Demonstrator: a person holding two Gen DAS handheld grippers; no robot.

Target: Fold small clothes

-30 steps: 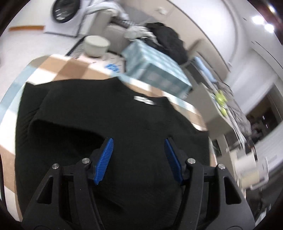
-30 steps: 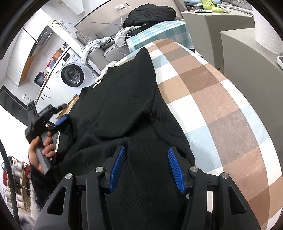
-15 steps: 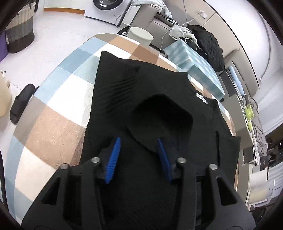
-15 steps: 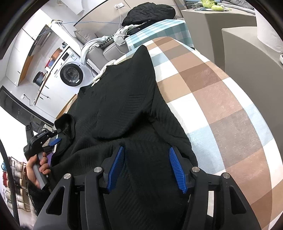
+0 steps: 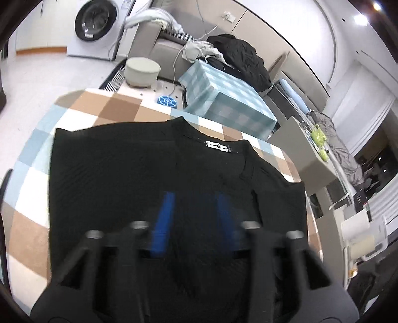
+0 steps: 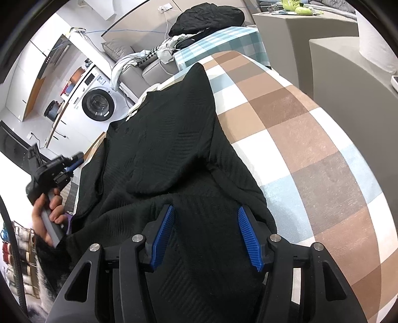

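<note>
A black knit sweater [image 5: 149, 174] lies spread on the checked tablecloth [image 5: 112, 109], its white neck label [image 5: 217, 146] at the far side. The left gripper [image 5: 194, 198] is blurred by motion above the sweater's body. Its jaws are opening and no cloth is between them. In the right wrist view the left gripper [image 6: 74, 157] hangs off the sweater's left edge, held by a hand [image 6: 47, 211]. My right gripper [image 6: 206, 210] rests over the sweater's [image 6: 161, 149] near hem. Its blue pads [image 6: 164, 236] stand apart and the cloth lies flat under them.
Beyond the table stand a washing machine [image 5: 95, 21], a round stool [image 5: 141, 72], a teal checked box [image 5: 228, 99] and a sofa piled with clothes [image 5: 238, 57]. A grey counter [image 6: 348, 74] borders the tablecloth [image 6: 311, 149] on the right.
Half a second ago the left gripper pinched a raised fold of the sweater. It has let go and pulled away, and the cloth lies flat. The right gripper has kept still.
</note>
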